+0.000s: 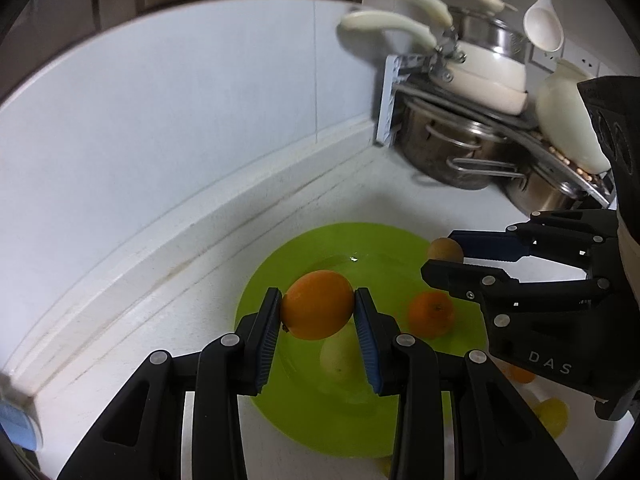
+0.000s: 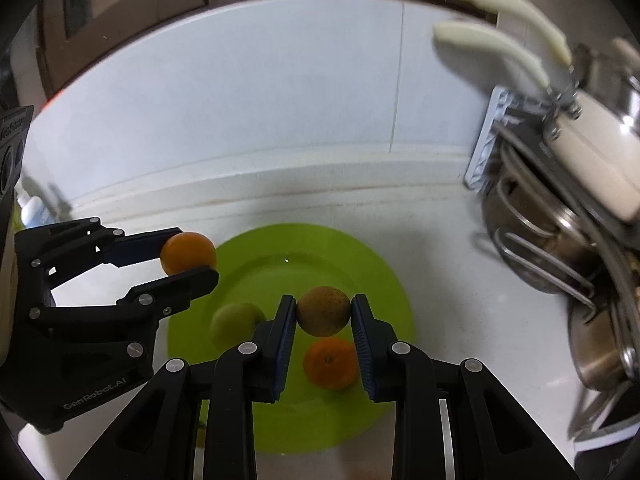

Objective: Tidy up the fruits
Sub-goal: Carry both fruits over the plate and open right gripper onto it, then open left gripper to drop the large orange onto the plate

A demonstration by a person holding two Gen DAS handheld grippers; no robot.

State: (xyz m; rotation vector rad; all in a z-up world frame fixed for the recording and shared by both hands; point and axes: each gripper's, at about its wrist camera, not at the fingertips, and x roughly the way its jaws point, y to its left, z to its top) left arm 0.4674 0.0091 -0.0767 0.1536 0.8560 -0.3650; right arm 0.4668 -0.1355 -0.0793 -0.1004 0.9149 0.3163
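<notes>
We see a round, glossy green plate (image 2: 384, 280) on the white counter (image 1: 168, 240) w/ two fruits lying in it: a small orange (image 2: 330, 363) and a pale yellow-green fruit (image 2: 236, 322). Left gripper (image 1: 317, 312) is clamped on a smooth bright orange ball of fruit (image 1: 317, 310) above the plate; right gripper (image 2: 324, 312) is clamped on a duller, speckled brownish fruit (image 2: 323, 310), also over the plate. Jaws are black w/ ribbed blue pads. To the right, steel pots (image 1: 452, 152) & a cream pan (image 1: 488, 76) sit stacked on a rack, near but clear of both grippers.
</notes>
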